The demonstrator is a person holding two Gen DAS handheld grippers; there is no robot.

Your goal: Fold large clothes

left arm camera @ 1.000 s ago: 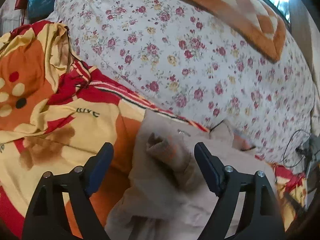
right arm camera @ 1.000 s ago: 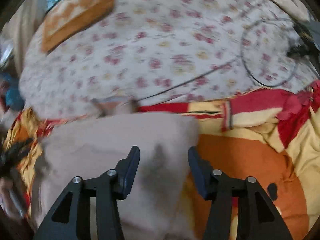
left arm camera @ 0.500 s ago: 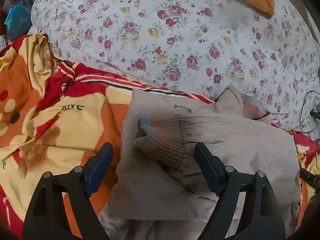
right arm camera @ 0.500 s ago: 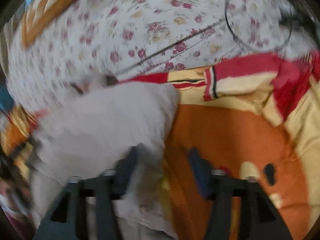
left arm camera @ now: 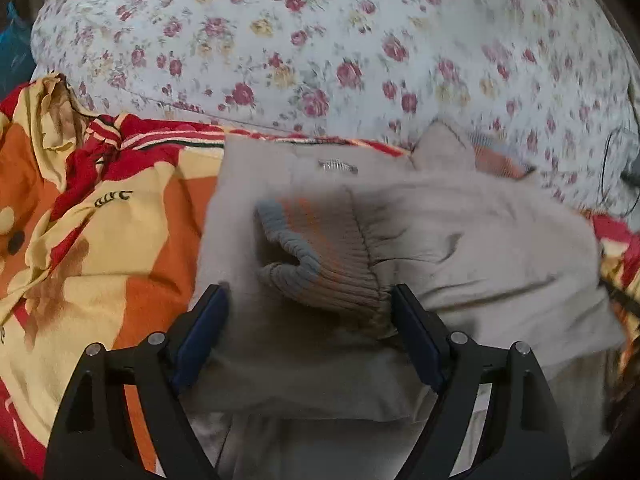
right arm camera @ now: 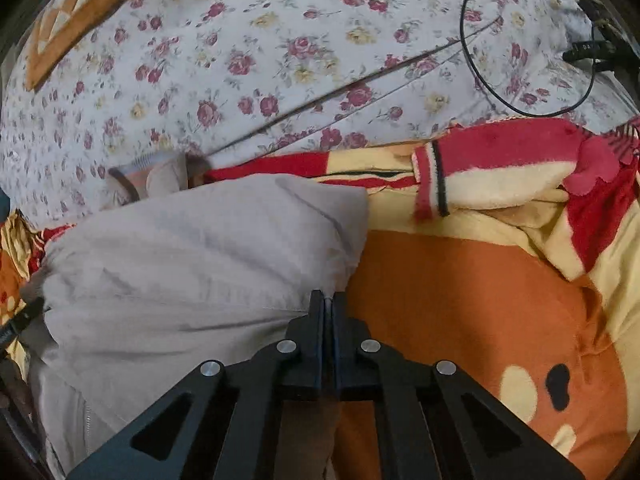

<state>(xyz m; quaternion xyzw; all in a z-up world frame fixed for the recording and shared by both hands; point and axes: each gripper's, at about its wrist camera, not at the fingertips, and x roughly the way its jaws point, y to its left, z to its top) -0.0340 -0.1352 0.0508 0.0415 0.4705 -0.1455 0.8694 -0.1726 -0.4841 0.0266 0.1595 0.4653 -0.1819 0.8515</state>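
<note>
A beige jacket (left arm camera: 480,240) lies partly folded on an orange, yellow and red cartoon blanket (left arm camera: 100,240). Its ribbed cuff (left arm camera: 320,260), striped grey and orange, rests on top of the body. My left gripper (left arm camera: 308,320) is open and hovers over the jacket, with the cuff between its fingers. In the right wrist view the jacket (right arm camera: 180,260) fills the left half. My right gripper (right arm camera: 328,304) is shut on the jacket's right edge fabric, pinched between the pads.
A white floral quilt (left arm camera: 320,40) lies behind the blanket, with an orange checked cushion (right arm camera: 80,8) on it. A black cable loop (right arm camera: 520,60) and a dark plug (right arm camera: 592,52) lie on the quilt at far right. A red blanket fold (right arm camera: 500,160) bunches up.
My right gripper has closed on the jacket's right edge; it was open before. My left gripper has lowered toward the cuff and stays open.
</note>
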